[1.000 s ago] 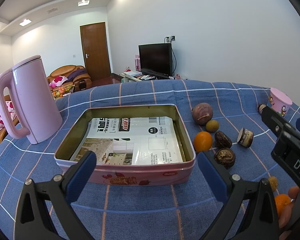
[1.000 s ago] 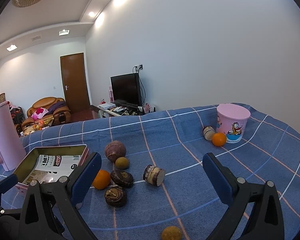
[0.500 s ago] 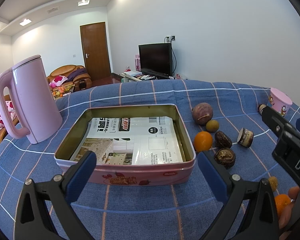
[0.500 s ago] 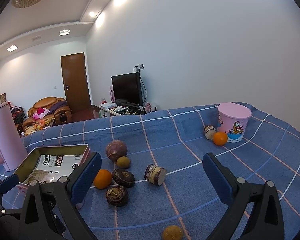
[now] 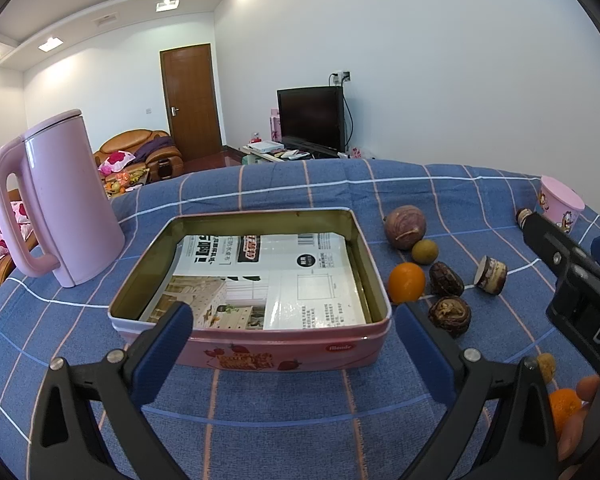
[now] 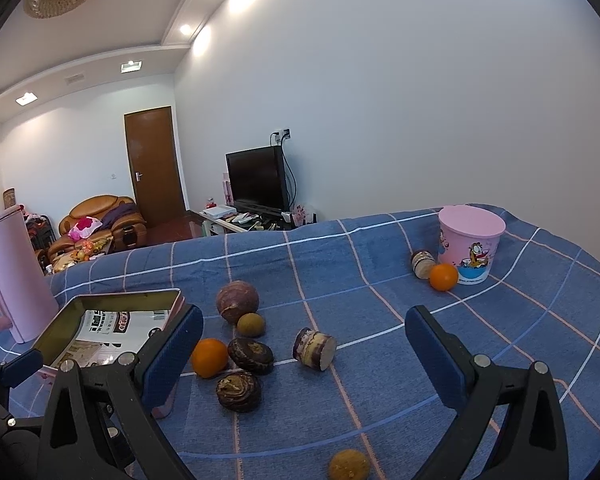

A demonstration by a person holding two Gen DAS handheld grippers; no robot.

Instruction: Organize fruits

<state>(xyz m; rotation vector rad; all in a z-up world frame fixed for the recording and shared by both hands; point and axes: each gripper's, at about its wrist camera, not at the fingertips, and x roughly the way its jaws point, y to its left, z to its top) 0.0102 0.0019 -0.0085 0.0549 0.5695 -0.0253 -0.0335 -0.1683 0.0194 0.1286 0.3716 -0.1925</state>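
Right beside the pink tin (image 5: 260, 350), on its right, the fruit lies loose on the blue checked cloth of the tabletop (image 6: 380, 264). A small orange (image 5: 406, 282) sits nearest the tin's right wall, just beside it. Behind that are a round purple-brown fruit (image 5: 405, 221) and a small greenish-brown one (image 5: 424, 251), these two touching or almost so. Two dark wrinkled fruits (image 5: 446, 279) (image 5: 449, 315) lie close to the orange, and a short cut piece with a pale end (image 5: 491, 274) rests a little further right. Nearer the right claw, a small yellow-brown fruit (image 6: 349, 465) lies alone. Far off by the pink cartoon cup (image 6: 470, 243), a second orange (image 6: 443, 277) touches the cup's base, with another cut piece (image 6: 423, 263) next to it.

The tin stands open, with only printed paper (image 5: 268, 276) lying flat inside. A tall pink kettle (image 5: 56, 204) stands to its left.

The left claw (image 5: 292, 354) hangs wide open in front of the tin, gripping nothing. The right claw (image 6: 304, 360) is equally wide open and bare, above the cloth near the fruit cluster.
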